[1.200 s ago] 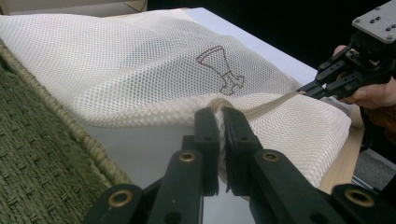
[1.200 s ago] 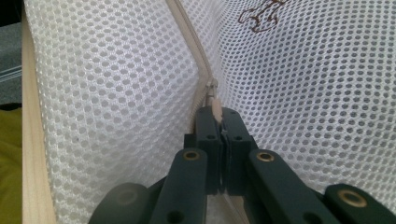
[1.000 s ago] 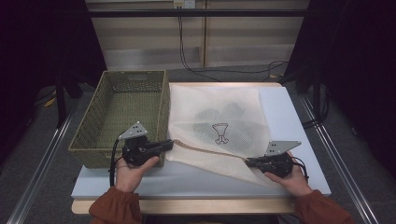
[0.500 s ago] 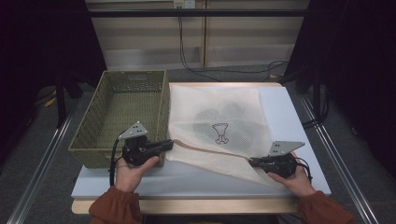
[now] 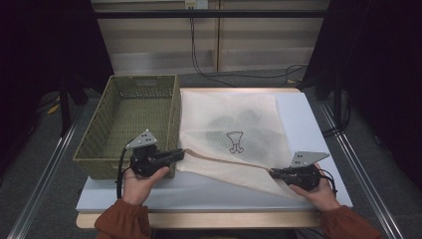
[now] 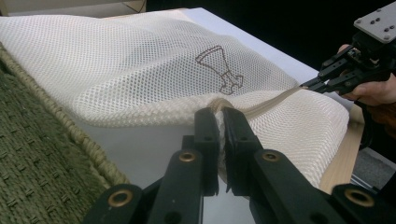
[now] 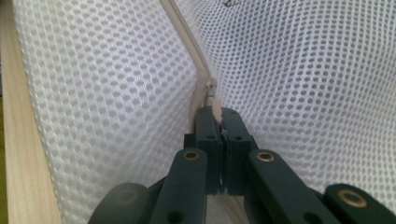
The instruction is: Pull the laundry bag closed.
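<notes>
I have a white mesh laundry bag (image 5: 234, 139) lying flat on the white table (image 5: 199, 186), just beside a green woven basket (image 5: 130, 119) that stands at the table's left side; the bag's left edge runs along the basket's right wall. Dark items show faintly through the mesh at the bag's middle, above a small brown printed emblem (image 5: 235, 141). My left gripper (image 5: 175, 155) sits at the bag's near left corner, close against the basket's near right corner, with its jaws pressed together on a bunched fold of the mesh at the zipper's end; in the left gripper view the fabric (image 6: 219, 105) is visibly pinched between the two black jaws. My right gripper (image 5: 272, 173) rests at the bag's near right corner, close to the table's front edge, and its jaws are clamped on the small beige zipper pull (image 7: 216, 106), as the right gripper view shows plainly. The beige zipper tape (image 6: 275, 99) runs along the bag's near edge between the two grippers, in a diagonal line across the table in the high view. Whether the zipper is open or closed along that stretch I cannot tell. Both of my hands lie low on the table, well apart, my rust-coloured sleeves (image 5: 122, 221) at the bottom of the high view.
</notes>
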### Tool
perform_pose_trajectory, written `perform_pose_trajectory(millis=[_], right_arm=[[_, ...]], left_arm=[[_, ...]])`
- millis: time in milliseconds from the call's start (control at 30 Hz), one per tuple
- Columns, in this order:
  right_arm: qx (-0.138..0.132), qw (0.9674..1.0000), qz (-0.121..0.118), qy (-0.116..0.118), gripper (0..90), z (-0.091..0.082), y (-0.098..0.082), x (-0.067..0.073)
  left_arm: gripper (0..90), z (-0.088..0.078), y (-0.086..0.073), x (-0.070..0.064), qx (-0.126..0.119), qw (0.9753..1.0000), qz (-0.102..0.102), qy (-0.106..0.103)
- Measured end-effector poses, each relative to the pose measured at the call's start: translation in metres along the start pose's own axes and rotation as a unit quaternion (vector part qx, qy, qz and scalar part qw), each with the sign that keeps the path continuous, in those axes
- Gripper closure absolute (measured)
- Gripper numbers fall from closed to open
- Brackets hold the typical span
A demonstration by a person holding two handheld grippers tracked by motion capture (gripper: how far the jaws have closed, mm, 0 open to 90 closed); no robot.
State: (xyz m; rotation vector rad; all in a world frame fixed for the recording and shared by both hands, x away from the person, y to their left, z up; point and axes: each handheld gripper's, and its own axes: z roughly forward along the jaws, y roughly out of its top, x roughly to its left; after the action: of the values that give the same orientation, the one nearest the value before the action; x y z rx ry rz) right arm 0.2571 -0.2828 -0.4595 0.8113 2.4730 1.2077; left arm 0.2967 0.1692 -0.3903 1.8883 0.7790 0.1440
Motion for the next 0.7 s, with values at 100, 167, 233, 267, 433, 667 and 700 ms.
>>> perform_pose_trajectory(millis=[100,167,233,267,433,667,700], right_arm=[[0.001,1.0,0.002,-0.001,88.3,-0.002,-0.0023,-0.0007],[0.0,1.0,0.003,-0.002,88.4,-0.0032,-0.0027,-0.0007],[0.002,1.0,0.003,-0.004,88.3,-0.0042,-0.0032,-0.0005],[0.001,1.0,0.003,-0.007,88.4,-0.0046,-0.0036,-0.0008],[0.002,0.9999,0.003,-0.012,88.4,-0.0074,-0.0058,-0.0017],[0.002,1.0,0.002,-0.009,88.3,-0.009,-0.0069,-0.0021],[0.002,0.9999,0.003,-0.013,88.3,-0.0095,-0.0073,-0.0024]], left_arm=[[85.3,-0.0002,0.0002,0.0,0.0,1.0,-0.001,0.0],[85.3,0.0004,0.0003,-0.0003,-0.003,1.0,0.001,-0.003],[85.3,0.0002,0.0004,-0.0001,-0.002,1.0,0.0,-0.002],[85.3,-0.0001,0.0004,0.0,0.0,1.0,0.002,0.0],[85.3,0.0004,0.0003,-0.0002,-0.002,1.0,0.0,-0.003],[85.4,0.0,0.001,-0.0007,0.003,1.0,0.005,0.001],[85.4,0.0001,0.0006,-0.0007,-0.001,1.0,0.004,0.002]])
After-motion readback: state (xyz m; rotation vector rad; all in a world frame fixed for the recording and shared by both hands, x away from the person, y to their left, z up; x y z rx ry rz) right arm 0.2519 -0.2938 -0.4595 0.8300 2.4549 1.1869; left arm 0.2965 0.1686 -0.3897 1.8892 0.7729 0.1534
